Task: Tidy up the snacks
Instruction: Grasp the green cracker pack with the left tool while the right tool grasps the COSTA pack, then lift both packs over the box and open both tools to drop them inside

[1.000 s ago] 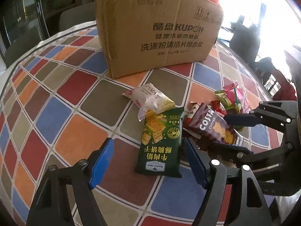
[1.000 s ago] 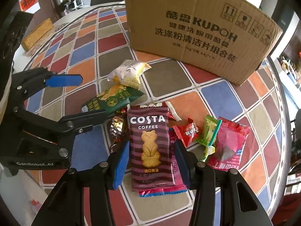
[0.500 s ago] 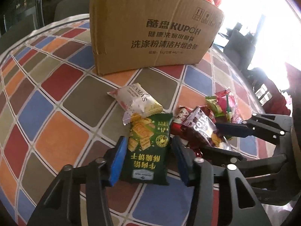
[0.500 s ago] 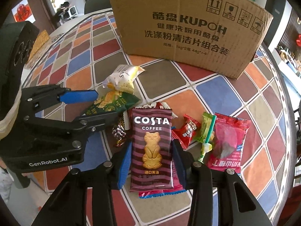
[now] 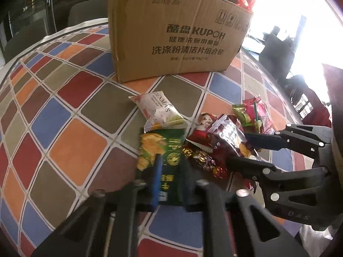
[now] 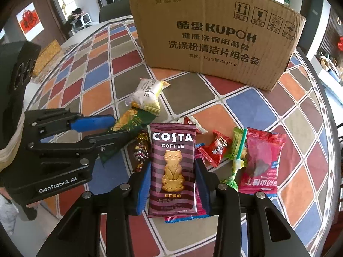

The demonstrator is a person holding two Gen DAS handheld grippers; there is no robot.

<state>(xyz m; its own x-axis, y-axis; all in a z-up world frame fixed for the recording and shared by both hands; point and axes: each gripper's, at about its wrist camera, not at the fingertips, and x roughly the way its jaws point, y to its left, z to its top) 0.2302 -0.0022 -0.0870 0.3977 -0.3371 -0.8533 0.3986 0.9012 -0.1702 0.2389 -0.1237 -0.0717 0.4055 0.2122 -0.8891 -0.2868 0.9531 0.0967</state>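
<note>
My left claw (image 5: 169,175) pinches the green cracker packet (image 5: 165,150) | my right claw (image 6: 172,184) has just closed on the Costa biscuit packet (image 6: 172,167) | cardboard box (image 6: 214,42) stands beyond both | other snacks remain on bench (image 6: 257,111), nothing visibly boxed yet.

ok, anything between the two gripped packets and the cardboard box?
Nothing for the Costa packet, only bare tablecloth. The white Denmas packet lies between the green cracker packet and the cardboard box, low and flat, easily cleared.

The green packet's (image 5: 171,162) lower end seems hidden behind blurred jaws.
</note>
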